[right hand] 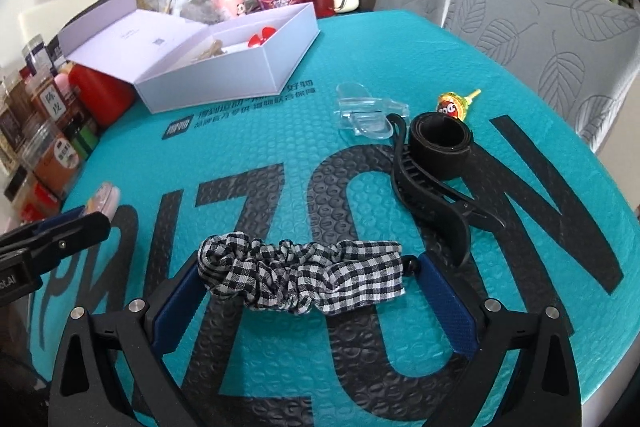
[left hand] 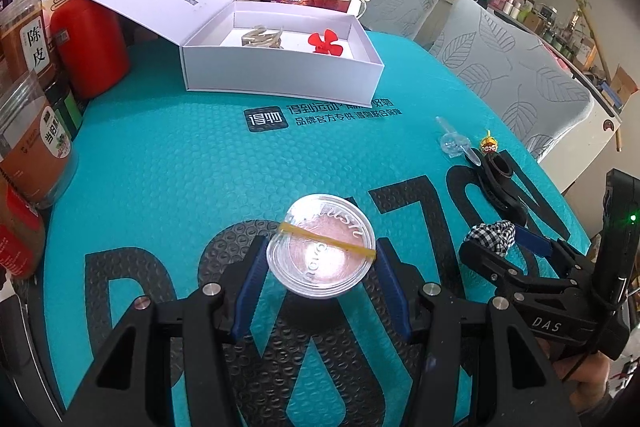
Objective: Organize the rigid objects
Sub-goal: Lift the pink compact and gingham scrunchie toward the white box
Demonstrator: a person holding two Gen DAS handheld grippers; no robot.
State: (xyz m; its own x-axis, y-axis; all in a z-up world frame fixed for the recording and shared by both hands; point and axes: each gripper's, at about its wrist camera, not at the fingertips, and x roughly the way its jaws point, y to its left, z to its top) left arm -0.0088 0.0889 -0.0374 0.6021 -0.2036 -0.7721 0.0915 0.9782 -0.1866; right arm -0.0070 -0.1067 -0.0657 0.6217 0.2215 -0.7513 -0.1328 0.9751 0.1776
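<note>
Two pieces already lay in the white box. From the left wrist, the left gripper clasped the round clear container on the teal mat. From the right wrist, the right gripper pinched the checked scrunchie; black hair claw, clear clip and lollipop still waited outside.

Counter covered in teal bubble mat with big black letters. White box, lid open, near far edge. Jars and red canister along left edge. Round clear tub with yellow band, near middle front. Toward right edge: clear clip, lollipop, black band roll touching black claw clip, checked scrunchie just in front.
</note>
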